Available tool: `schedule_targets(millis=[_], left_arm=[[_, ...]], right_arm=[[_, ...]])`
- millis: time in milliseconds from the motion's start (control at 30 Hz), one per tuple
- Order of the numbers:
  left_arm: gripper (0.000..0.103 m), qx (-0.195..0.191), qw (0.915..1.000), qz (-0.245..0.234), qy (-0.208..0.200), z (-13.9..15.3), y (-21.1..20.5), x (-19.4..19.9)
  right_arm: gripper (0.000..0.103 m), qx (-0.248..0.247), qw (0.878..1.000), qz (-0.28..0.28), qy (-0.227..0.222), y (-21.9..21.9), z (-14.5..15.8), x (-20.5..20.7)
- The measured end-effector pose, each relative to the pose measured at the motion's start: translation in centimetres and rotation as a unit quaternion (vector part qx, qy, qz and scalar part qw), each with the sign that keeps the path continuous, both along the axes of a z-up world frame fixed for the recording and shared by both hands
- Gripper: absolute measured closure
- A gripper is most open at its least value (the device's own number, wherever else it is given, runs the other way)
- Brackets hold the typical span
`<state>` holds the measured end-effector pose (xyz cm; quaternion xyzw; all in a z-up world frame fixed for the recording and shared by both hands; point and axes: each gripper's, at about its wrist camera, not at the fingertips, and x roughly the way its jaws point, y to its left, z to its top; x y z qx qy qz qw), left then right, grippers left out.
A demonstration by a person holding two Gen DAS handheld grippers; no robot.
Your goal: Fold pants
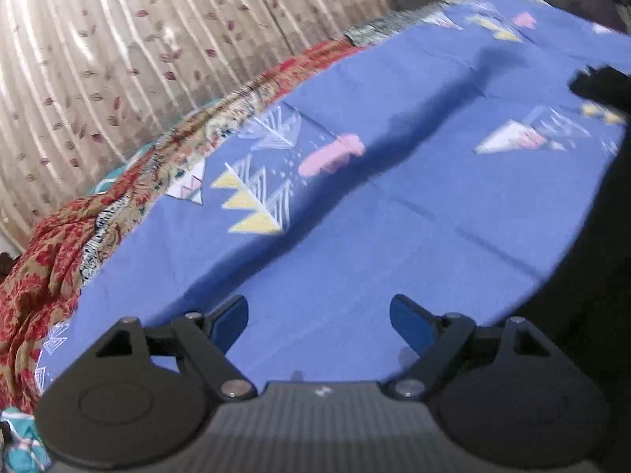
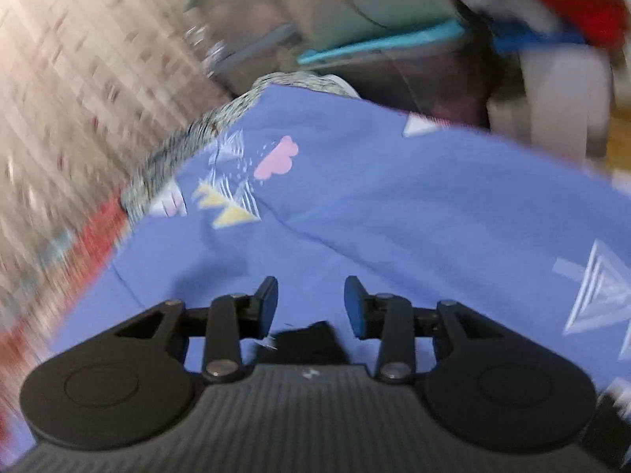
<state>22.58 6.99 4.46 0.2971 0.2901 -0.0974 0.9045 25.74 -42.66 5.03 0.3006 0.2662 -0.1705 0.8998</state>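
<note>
The pants [image 1: 583, 276] are black, and they show only as a dark shape at the right edge of the left view, lying on the blue sheet [image 1: 394, 216] of the bed. In the right view a small black bit of them [image 2: 307, 339] sits low down, just behind the right tool [image 2: 311, 303]. The left tool [image 1: 319, 323] has its two fingers spread wide with only blue sheet between them, so it holds nothing. The right tool is partly spread too, and its pads do not seem to press on the black cloth. The step in hand looks like getting hold of the pants to start a fold. To do it well, each tool should come down over an edge of the black cloth, pinch only the pants and not the sheet under them, then lift both sides together so the fold stays flat. The left view shows things the right one does not: a curtain [image 1: 118, 59] with little leaves and a red flowery cloth [image 1: 59, 256] along the bed's edge. The right view is very blurry, but it shows a teal shelf edge [image 2: 374, 43] past the bed.
</note>
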Motion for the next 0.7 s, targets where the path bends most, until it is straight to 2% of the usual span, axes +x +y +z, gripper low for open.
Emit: schedule_targets(millis=[67, 100, 167, 233, 267, 333, 367, 400, 433, 467, 500, 567, 600, 633, 700], left_arm=[[0.020, -0.004, 0.9996, -0.014, 0.023, -0.1, 1.0, -0.3], [0.017, -0.005, 0.9992, -0.021, 0.032, -0.3, 1.3, -0.5], [0.012, -0.001, 0.9987, -0.032, 0.041, -0.7, 1.6, -1.0], [0.012, 0.002, 0.9976, -0.040, 0.056, -1.1, 1.6, -1.2], [0.016, 0.002, 0.9969, -0.043, 0.066, -1.5, 1.5, -1.3], [0.034, 0.009, 0.9946, -0.053, 0.088, -2.2, 1.1, -1.7], [0.055, 0.017, 0.9935, -0.058, 0.097, -2.6, 0.9, -2.0], [0.080, 0.028, 0.9923, -0.059, 0.105, -3.1, 0.6, -2.1], [0.092, 0.038, 0.9916, -0.058, 0.109, -3.6, 0.4, -2.3], [0.098, 0.045, 0.9918, -0.054, 0.106, -3.9, 0.3, -2.5], [0.098, 0.040, 0.9928, -0.051, 0.101, -3.9, 0.6, -2.6], [0.098, 0.008, 0.9953, -0.032, 0.091, -3.1, 1.5, -2.6], [0.098, -0.014, 0.9962, -0.015, 0.085, -2.5, 2.2, -2.2], [0.098, -0.035, 0.9964, 0.004, 0.077, -2.0, 2.9, -1.8], [0.098, -0.090, 0.9923, 0.055, 0.065, -1.0, 4.3, -0.7]], right_arm=[[0.060, -0.064, 0.996, 0.059, 0.013, 2.1, 0.1, 0.7], [0.055, -0.082, 0.993, 0.087, 0.018, 2.7, 0.0, 1.0], [0.044, -0.109, 0.982, 0.150, 0.030, 5.3, -0.2, 3.3], [0.039, -0.128, 0.972, 0.193, 0.049, 7.6, -1.0, 5.8], [0.038, -0.134, 0.966, 0.213, 0.066, 8.6, -1.7, 7.1], [0.038, -0.150, 0.953, 0.237, 0.113, 10.6, -3.8, 9.9], [0.039, -0.162, 0.948, 0.238, 0.137, 11.2, -5.2, 11.1], [0.054, -0.169, 0.943, 0.237, 0.161, 11.6, -6.6, 12.1], [0.075, -0.166, 0.941, 0.234, 0.181, 11.5, -7.9, 12.7], [0.090, -0.155, 0.942, 0.227, 0.191, 11.0, -8.8, 12.9], [0.093, -0.127, 0.954, 0.211, 0.173, 9.9, -8.7, 12.5], [0.094, -0.079, 0.977, 0.157, 0.119, 7.4, -6.9, 11.2], [0.094, -0.048, 0.988, 0.126, 0.079, 5.7, -5.5, 10.6], [0.094, -0.016, 0.994, 0.100, 0.044, 4.0, -4.2, 10.2], [0.093, 0.039, 0.998, 0.048, -0.007, 1.1, -2.1, 10.4]])
